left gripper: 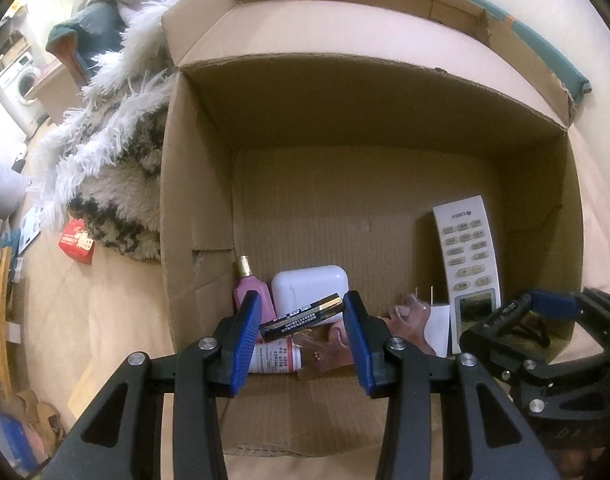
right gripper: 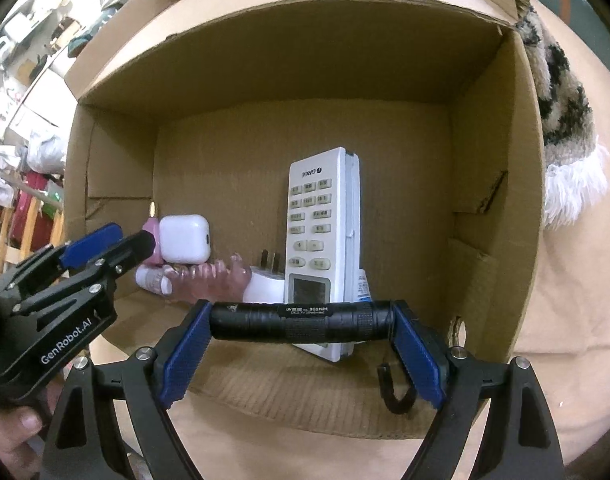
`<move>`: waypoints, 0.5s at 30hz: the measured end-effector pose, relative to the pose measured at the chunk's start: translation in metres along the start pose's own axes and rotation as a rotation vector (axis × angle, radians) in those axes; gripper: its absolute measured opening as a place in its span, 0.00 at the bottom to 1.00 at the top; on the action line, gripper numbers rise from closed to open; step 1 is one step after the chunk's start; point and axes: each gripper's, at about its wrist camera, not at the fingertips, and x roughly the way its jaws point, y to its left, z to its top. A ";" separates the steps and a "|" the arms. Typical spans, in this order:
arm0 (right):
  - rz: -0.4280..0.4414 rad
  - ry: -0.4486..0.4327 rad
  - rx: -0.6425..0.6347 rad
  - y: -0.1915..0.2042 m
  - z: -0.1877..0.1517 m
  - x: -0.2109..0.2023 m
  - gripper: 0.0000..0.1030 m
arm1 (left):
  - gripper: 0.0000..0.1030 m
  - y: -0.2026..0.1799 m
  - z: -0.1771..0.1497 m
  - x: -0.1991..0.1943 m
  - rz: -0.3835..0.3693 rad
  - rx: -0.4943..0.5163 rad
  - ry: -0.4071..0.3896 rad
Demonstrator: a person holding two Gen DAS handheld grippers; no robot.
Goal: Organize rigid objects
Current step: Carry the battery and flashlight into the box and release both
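Observation:
An open cardboard box (left gripper: 385,120) lies in front of both grippers; it also shows in the right wrist view (right gripper: 493,200). My left gripper (left gripper: 303,318) is shut on a black and gold battery (left gripper: 301,317), held across its blue pads over the box's near edge. My right gripper (right gripper: 301,322) is shut on a black flashlight (right gripper: 301,320), gripped end to end, with its wrist strap (right gripper: 397,388) hanging. Inside the box lie a white remote (right gripper: 321,236), a white earbud case (right gripper: 184,239), a pink bottle (left gripper: 253,292), a white pill bottle (left gripper: 273,356) and a pink hair claw (right gripper: 213,276).
A white charger plug (right gripper: 265,280) sits behind the claw. A shaggy white and patterned rug (left gripper: 117,168) lies left of the box, with a red packet (left gripper: 77,242) beside it. The right gripper's body (left gripper: 545,340) is at the lower right of the left wrist view.

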 end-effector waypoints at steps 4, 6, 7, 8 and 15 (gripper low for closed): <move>0.019 0.024 -0.021 0.006 -0.001 0.004 0.92 | 0.38 -0.005 -0.003 0.003 0.022 0.026 0.011; 0.068 0.026 -0.023 0.009 -0.001 0.004 0.99 | 0.44 -0.009 -0.004 0.004 0.032 0.042 0.017; 0.064 0.020 -0.025 0.010 -0.001 0.003 1.00 | 0.52 -0.009 -0.004 0.003 0.033 0.038 0.018; 0.048 0.015 -0.030 0.011 -0.001 0.002 1.00 | 0.58 -0.008 -0.004 0.002 0.029 0.031 0.015; 0.031 -0.007 -0.021 0.009 0.000 -0.006 1.00 | 0.66 -0.005 -0.004 -0.008 -0.042 -0.009 0.017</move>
